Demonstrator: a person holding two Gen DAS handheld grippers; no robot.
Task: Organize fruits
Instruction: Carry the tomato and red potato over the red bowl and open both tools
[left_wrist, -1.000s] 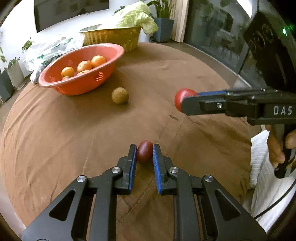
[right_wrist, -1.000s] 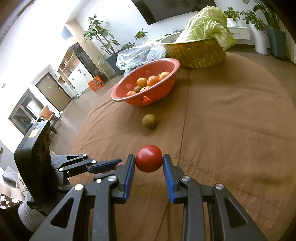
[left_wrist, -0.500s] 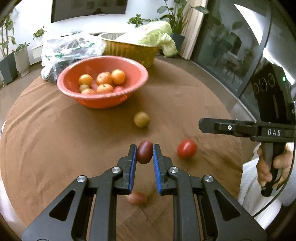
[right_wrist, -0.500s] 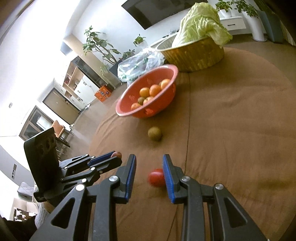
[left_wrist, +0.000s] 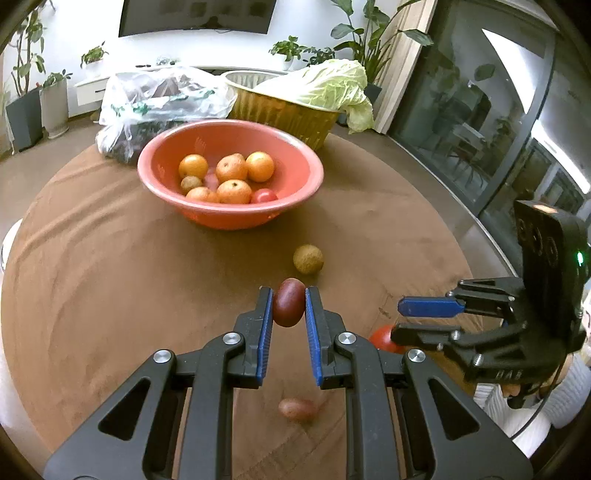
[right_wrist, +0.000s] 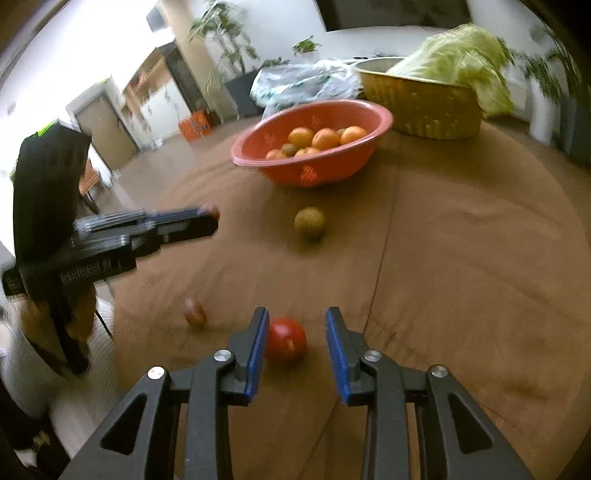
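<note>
Left wrist view alone shows left gripper (left_wrist: 289, 308) fingers clamping upright dark plum (left_wrist: 289, 303); right gripper (right_wrist: 297, 341) fingers opening around red tomato (right_wrist: 286, 340) on worktop (right_wrist: 461, 258).

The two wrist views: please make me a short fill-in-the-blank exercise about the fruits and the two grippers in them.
1. The left gripper is shut on a small dark ____ oval fruit.
2. The round orange fruits lie inside the ____ plastic bowl.
3. The right gripper, its jaws opening, has a round red tomato lying on the brown ____ between its fingers.

Missing words: red; orange-red; tablecloth
</note>
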